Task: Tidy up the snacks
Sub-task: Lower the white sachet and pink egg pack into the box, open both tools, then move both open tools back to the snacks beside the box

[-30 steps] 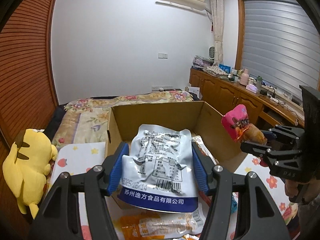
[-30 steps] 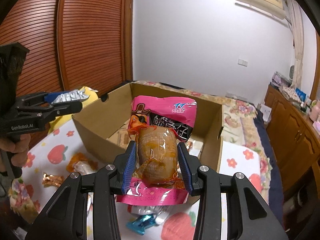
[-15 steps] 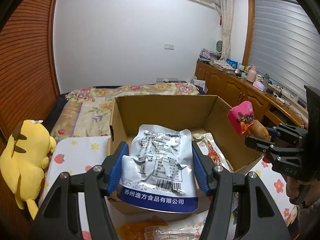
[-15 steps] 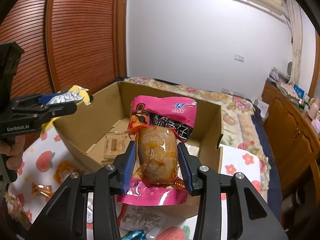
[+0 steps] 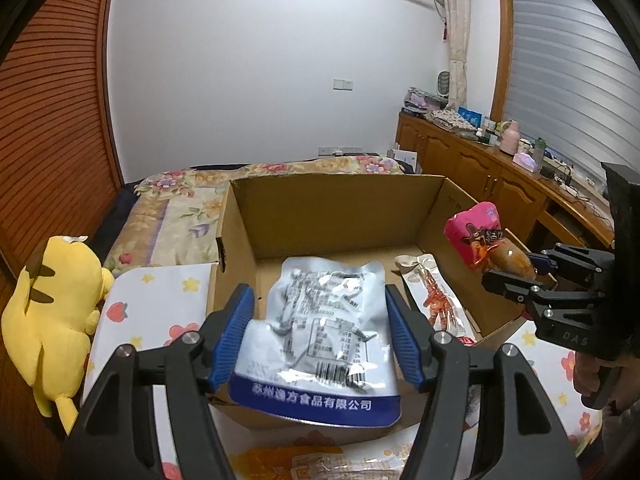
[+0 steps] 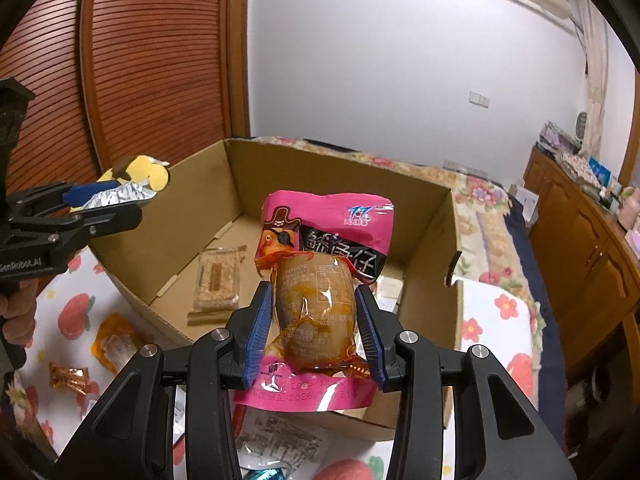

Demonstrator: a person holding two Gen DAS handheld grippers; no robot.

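My left gripper (image 5: 320, 316) is shut on a silver snack pouch (image 5: 320, 332) with a blue band, held over the near wall of an open cardboard box (image 5: 336, 208). My right gripper (image 6: 316, 316) is shut on a pink snack pouch (image 6: 320, 276) with a brown piece inside, held over the box's (image 6: 320, 172) near corner. The pink pouch (image 5: 484, 240) and right gripper also show at the right of the left wrist view. A shrimp packet (image 5: 436, 300) and a biscuit packet (image 6: 218, 284) lie inside the box.
Loose snacks lie on the fruit-print cloth: an orange packet (image 6: 112, 346), a gold candy (image 6: 70, 376), a clear packet (image 6: 280, 444), an orange pack (image 5: 320, 464). A yellow plush toy (image 5: 52, 304) sits left of the box. A bed (image 5: 168, 208) is behind, wooden cabinets (image 5: 480, 172) on the right.
Both grippers have moved forward and up with their pouches, closer over the box. More of the box's floor shows. Both grips are unchanged.
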